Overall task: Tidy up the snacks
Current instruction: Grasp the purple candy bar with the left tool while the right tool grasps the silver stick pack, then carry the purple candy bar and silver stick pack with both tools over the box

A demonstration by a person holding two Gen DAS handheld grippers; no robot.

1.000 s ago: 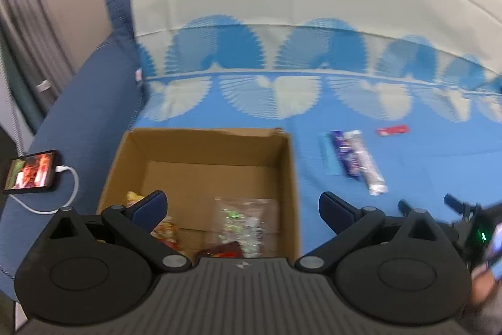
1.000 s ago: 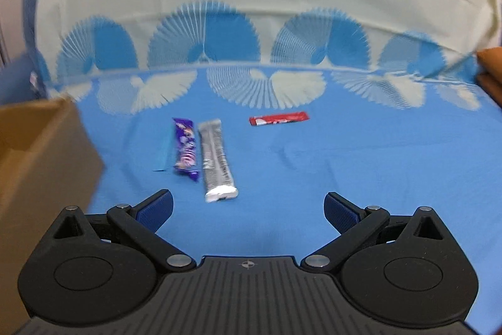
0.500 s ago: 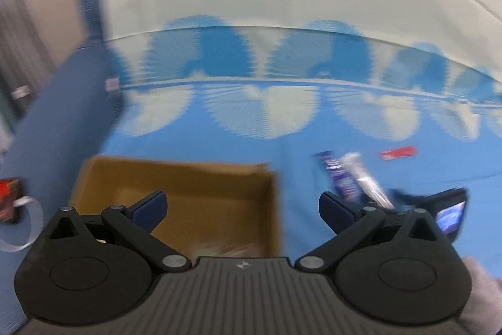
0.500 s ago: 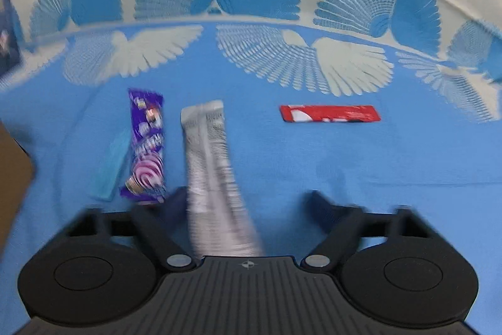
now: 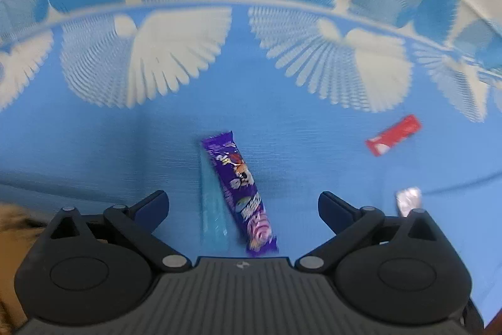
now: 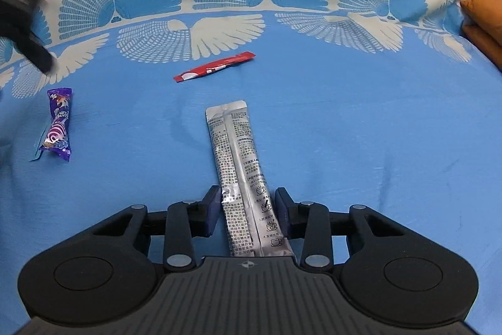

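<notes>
My right gripper (image 6: 248, 208) is shut on the near end of a long silver sachet (image 6: 237, 156) that lies on the blue cloth. My left gripper (image 5: 243, 206) is open, its fingers on either side of a purple snack bar (image 5: 240, 190), with a pale blue stick packet (image 5: 211, 206) under the bar's left edge. A red sachet (image 5: 393, 138) lies further right; it also shows in the right wrist view (image 6: 215, 69). The purple bar (image 6: 59, 123) shows at the left of the right wrist view. The silver sachet's tip (image 5: 408, 200) peeks past my left gripper's right finger.
The brown cardboard box (image 5: 12, 218) shows only as a blurred edge at the lower left of the left wrist view. An orange cushion (image 6: 483, 21) sits at the far right. The left gripper's dark body (image 6: 22, 30) enters the right wrist view's left edge.
My left gripper moved right from over the box to over the purple bar. My right gripper moved forward and closed on the silver sachet.
</notes>
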